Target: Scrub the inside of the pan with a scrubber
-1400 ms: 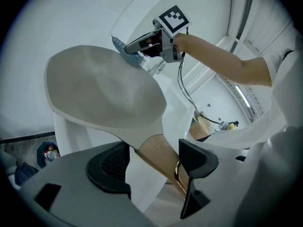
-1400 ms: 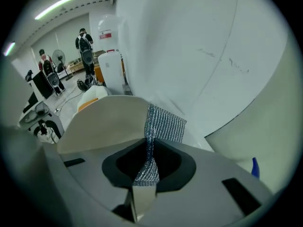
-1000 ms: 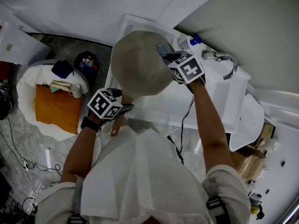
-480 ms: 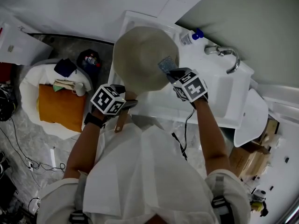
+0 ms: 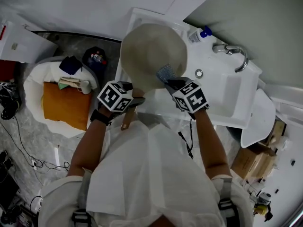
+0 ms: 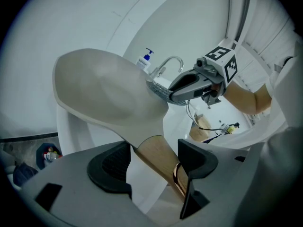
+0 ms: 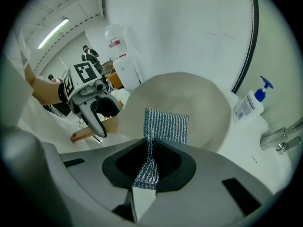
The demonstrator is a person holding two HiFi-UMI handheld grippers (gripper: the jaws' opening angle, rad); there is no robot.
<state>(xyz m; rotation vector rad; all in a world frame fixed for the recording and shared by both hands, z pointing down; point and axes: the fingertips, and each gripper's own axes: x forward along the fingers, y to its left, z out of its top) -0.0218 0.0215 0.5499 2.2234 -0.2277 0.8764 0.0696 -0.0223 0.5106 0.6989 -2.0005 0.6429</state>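
Observation:
The pan point(image 5: 151, 53) is round and pale beige with a wooden handle point(image 5: 127, 119). It is tilted up over the left end of the white sink point(image 5: 222, 93). My left gripper point(image 5: 135, 100) is shut on that handle point(image 6: 158, 162), just below the bowl point(image 6: 104, 89). A silver mesh scrubber point(image 5: 165, 72) sticks out of my right gripper point(image 5: 174, 83), which is shut on it. The scrubber point(image 7: 163, 126) lies against the pan's inside point(image 7: 189, 103), near its lower right edge. In the right gripper view my left gripper point(image 7: 94, 112) shows at the left, on the handle point(image 7: 87, 134).
A faucet point(image 5: 234, 56) and a soap pump bottle point(image 5: 199, 33) stand at the sink's back, with a drain point(image 5: 199, 73) in the basin. On the floor to the left sits a white tub holding an orange cloth point(image 5: 61, 105). Cables point(image 5: 19, 141) trail nearby.
My right gripper has drawn the scrubber across the pan from its far right rim towards the near edge. The left gripper keeps its hold on the handle.

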